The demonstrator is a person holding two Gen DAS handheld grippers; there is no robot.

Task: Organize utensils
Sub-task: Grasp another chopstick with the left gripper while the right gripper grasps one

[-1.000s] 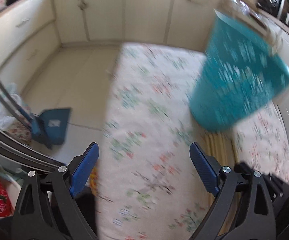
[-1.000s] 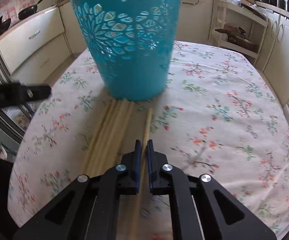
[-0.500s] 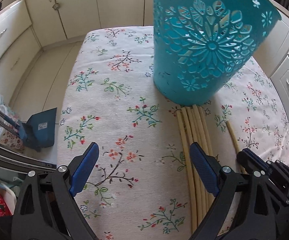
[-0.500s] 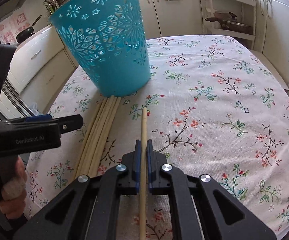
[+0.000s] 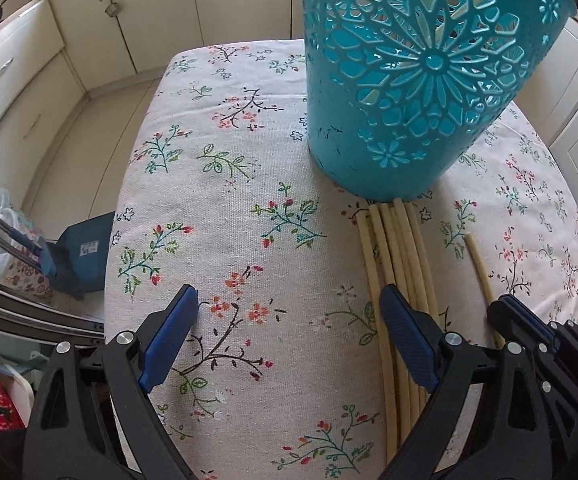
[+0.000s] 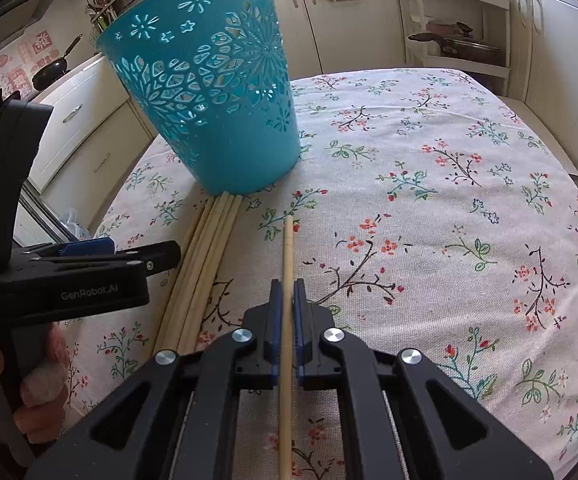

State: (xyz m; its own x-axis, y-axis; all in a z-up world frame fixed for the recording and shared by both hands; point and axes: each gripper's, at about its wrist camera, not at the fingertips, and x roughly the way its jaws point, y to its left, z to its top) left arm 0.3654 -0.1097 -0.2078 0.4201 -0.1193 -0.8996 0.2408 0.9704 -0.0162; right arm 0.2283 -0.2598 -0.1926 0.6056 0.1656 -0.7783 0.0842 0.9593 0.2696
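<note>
The right gripper (image 6: pixel 285 294) has lifted one chopstick (image 6: pixel 287 248), jaws clamped on it, clear of the bundle (image 6: pixel 205 252) at nine o'clock. The left gripper (image 5: pixel 289 314), jaws apart, has swung toward the teal basket (image 6: pixel 213 96) at twelve; dropping in looks next.

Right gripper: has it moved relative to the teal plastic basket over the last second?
Yes. The right gripper, shut on the single wooden chopstick, has backed away from the teal cut-out plastic basket, which looks smaller in the right wrist view.
</note>
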